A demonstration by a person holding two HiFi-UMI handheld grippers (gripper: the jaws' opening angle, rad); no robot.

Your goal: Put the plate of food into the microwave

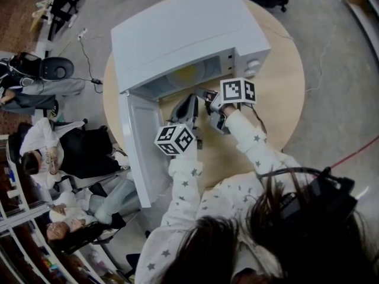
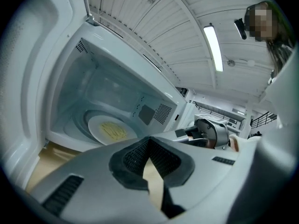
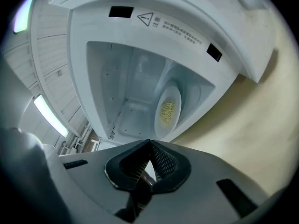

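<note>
The white microwave (image 1: 177, 34) stands on a round wooden table (image 1: 281, 93), its door (image 1: 142, 152) swung open to the left. A white plate of yellow food (image 1: 188, 73) lies inside on the turntable, also visible as the plate (image 2: 112, 129) in the left gripper view and the plate (image 3: 167, 111) in the right gripper view. My left gripper (image 2: 148, 139) is shut and empty, just outside the opening. My right gripper (image 3: 150, 143) is shut and empty too, beside it at the opening's right. Neither touches the plate.
The open door juts past the table's front-left edge. People sit at the left (image 1: 53, 147) by a dark chair (image 1: 56, 68). A cable (image 1: 89, 58) runs over the floor behind the table, and a red cord (image 1: 355, 152) lies at the right.
</note>
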